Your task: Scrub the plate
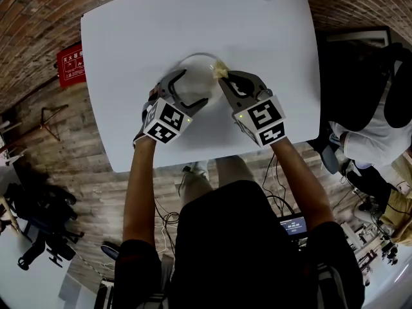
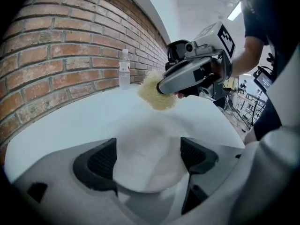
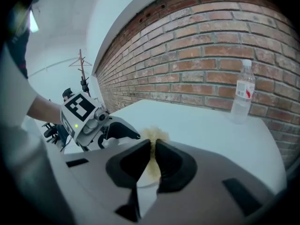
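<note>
A small white plate [image 1: 196,60] lies on the white table [image 1: 129,56]. My left gripper [image 1: 193,87] has the plate's near part between its jaws. In the left gripper view the plate [image 2: 147,158] fills the gap and touches both black pads [image 2: 96,161]. My right gripper [image 1: 224,77] is shut on a yellowish fibrous scrubber [image 1: 220,68] and holds it at the plate's right rim. The scrubber [image 3: 152,135] sticks out past the closed pads, and the left gripper view shows that scrubber [image 2: 157,95] just above the plate's far side.
A clear water bottle [image 3: 242,97] stands at the table's far edge by the brick wall [image 3: 211,55]. Another person [image 1: 380,108] sits off the table's right side. A red sign [image 1: 71,63] lies beyond the left edge.
</note>
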Demonstrator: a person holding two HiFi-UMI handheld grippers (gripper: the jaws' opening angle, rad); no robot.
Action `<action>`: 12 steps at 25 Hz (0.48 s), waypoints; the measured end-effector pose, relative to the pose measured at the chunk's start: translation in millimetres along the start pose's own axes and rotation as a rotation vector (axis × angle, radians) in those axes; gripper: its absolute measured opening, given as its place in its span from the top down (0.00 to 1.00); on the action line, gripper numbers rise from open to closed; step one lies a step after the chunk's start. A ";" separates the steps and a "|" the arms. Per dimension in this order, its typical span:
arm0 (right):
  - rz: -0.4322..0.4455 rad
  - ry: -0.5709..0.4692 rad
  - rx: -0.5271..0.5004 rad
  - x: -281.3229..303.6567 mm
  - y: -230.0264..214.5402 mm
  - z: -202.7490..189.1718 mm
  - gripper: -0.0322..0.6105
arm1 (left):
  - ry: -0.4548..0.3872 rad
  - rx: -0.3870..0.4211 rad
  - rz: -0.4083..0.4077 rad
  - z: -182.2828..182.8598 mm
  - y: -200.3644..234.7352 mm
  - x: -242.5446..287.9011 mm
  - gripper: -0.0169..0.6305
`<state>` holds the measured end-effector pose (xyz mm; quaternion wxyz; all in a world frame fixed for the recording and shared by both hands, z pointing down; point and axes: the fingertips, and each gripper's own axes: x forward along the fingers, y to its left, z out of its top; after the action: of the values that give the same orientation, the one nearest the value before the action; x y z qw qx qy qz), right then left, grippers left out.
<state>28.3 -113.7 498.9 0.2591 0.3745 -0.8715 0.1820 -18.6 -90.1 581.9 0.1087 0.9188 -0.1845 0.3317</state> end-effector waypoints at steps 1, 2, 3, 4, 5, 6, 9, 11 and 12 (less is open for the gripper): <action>0.000 -0.005 -0.035 0.4 -0.6 3.6 0.88 | 0.000 0.000 0.001 0.0 0.1 0.1 0.34; 0.000 -0.009 -0.076 0.9 -1.3 6.5 0.88 | 0.001 0.000 0.001 0.2 0.0 0.3 0.34; 0.000 -0.009 -0.120 1.4 -2.3 8.1 0.88 | 0.001 0.000 0.001 0.4 -0.3 0.8 0.34; 0.002 -0.005 -0.164 2.0 -3.2 8.6 0.88 | 0.001 0.001 0.000 0.6 -0.6 1.2 0.34; 0.005 0.001 -0.208 2.8 -4.1 8.9 0.88 | 0.001 0.002 -0.001 0.8 -0.7 1.4 0.34; 0.007 0.010 -0.252 3.6 -4.8 9.5 0.88 | 0.000 0.002 -0.002 0.9 -0.6 1.4 0.34; 0.017 0.030 -0.356 5.9 -4.2 11.1 0.88 | -0.002 0.002 -0.004 0.4 -0.1 0.3 0.34; 0.027 0.042 -0.433 8.3 -1.4 11.0 0.88 | -0.003 0.004 -0.006 -0.1 0.2 -0.6 0.34; 0.030 0.051 -0.483 10.0 -0.2 10.7 0.88 | -0.003 0.004 -0.007 0.0 0.5 -0.9 0.34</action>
<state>19.2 -124.9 496.3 0.3602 0.2841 -0.8884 -0.0185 -19.5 -90.3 581.4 0.1075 0.9201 -0.1808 0.3303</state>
